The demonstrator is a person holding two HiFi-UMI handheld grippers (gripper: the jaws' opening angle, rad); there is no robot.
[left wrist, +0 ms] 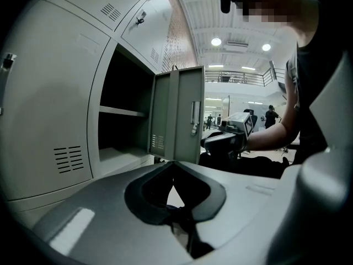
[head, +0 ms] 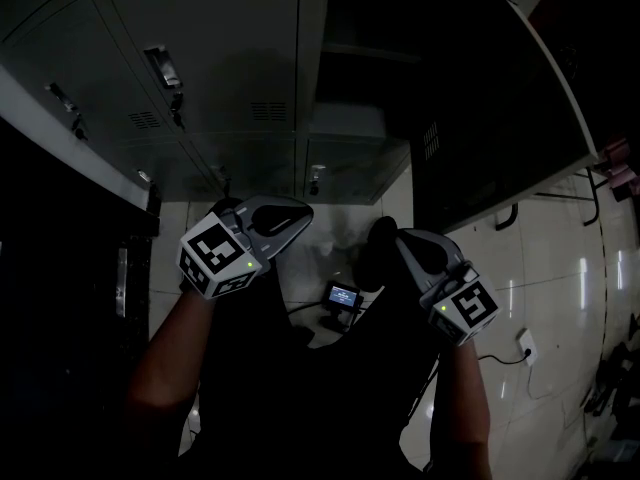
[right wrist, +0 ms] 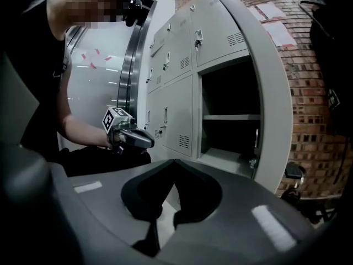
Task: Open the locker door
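The grey locker door (left wrist: 179, 117) stands swung wide open, clear of both grippers. Its compartment (left wrist: 124, 128) is dark inside, with one shelf across it. In the head view the door is the dark panel (head: 480, 98) at the right of the open compartment (head: 360, 28). My left gripper (head: 298, 214) and right gripper (head: 382, 236) hover side by side below the opening, touching nothing. Each has its jaws shut and empty, as seen in the left gripper view (left wrist: 174, 167) and the right gripper view (right wrist: 175, 163). The right gripper view shows the open compartment (right wrist: 229, 115) ahead.
Closed lockers with latches (head: 165, 68) fill the wall to the left. A small device with a lit screen (head: 343, 295) lies on the tiled floor, and a cable runs to a plug (head: 525, 348). A brick wall (right wrist: 314, 93) stands beside the lockers. People stand far off (left wrist: 271, 115).
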